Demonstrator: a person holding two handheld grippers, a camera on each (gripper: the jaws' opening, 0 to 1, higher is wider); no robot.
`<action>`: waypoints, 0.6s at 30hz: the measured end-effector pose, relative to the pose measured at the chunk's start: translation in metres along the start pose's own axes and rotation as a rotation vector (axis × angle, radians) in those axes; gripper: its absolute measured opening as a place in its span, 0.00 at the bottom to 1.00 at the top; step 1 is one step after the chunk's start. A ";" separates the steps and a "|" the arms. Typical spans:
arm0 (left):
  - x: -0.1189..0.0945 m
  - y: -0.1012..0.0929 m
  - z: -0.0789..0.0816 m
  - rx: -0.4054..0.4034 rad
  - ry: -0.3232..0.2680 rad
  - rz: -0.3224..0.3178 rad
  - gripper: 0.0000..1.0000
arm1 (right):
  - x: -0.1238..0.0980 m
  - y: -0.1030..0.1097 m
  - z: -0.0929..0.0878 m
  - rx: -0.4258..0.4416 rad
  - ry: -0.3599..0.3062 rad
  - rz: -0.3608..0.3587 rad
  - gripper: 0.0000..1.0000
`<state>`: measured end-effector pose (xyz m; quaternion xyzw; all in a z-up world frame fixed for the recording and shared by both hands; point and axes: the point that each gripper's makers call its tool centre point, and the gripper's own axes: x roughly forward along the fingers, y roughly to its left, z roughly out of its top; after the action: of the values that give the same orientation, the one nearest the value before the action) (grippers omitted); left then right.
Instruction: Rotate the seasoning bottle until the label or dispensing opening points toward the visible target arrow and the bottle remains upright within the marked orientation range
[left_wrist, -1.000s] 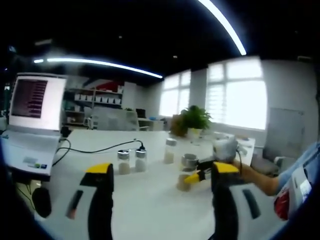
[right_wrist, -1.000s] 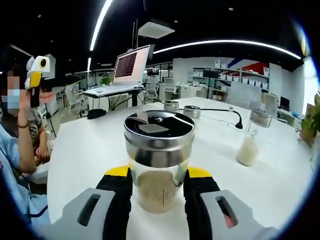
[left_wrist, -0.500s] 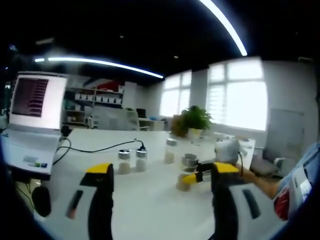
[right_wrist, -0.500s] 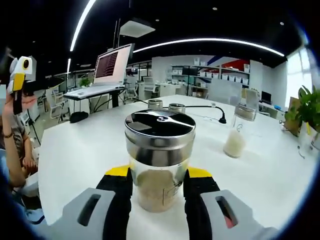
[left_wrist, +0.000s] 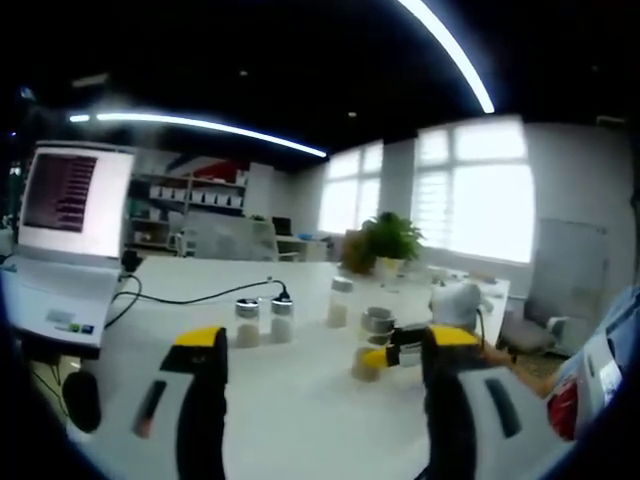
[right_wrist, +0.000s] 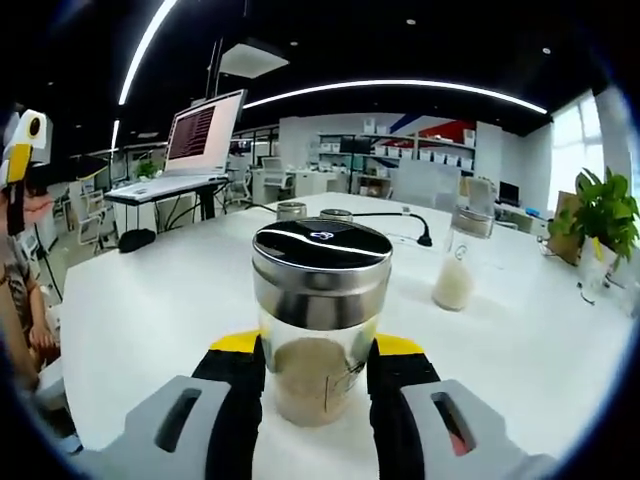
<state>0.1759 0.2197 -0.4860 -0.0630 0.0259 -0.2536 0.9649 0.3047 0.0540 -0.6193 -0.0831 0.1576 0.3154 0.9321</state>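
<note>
The right tool was clamped on the bottle, its yellow-tipped jaws pressed against both sides of the glass body. The bottle stood upright on the white counter, a shiny metal cap on top and pale seasoning filling its lower half. In the left gripper view the same bottle sat out on the counter with the right tool around it.

The left tool hung released above the counter, its jaws wide apart with nothing between them. In the right gripper view it appeared raised off the counter's far left edge.

Farther along the counter stood a taller jar with white powder, apart from the held bottle. Two small shakers stood side by side near a black cable. A laptop sat open by the counter's edge, and a potted plant stood at the far edge by the windows.
</note>
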 end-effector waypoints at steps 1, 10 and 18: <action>0.000 0.000 0.000 0.000 0.001 0.001 0.84 | 0.000 -0.001 0.000 0.002 0.000 -0.009 0.40; -0.001 0.003 0.000 -0.006 0.002 0.004 0.84 | -0.001 -0.002 0.000 0.000 -0.014 -0.032 0.40; 0.000 0.001 -0.002 -0.008 0.005 0.001 0.84 | -0.001 -0.003 0.000 -0.019 -0.044 -0.010 0.40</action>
<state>0.1764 0.2205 -0.4876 -0.0660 0.0295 -0.2534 0.9647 0.3058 0.0517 -0.6186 -0.0859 0.1337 0.3142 0.9360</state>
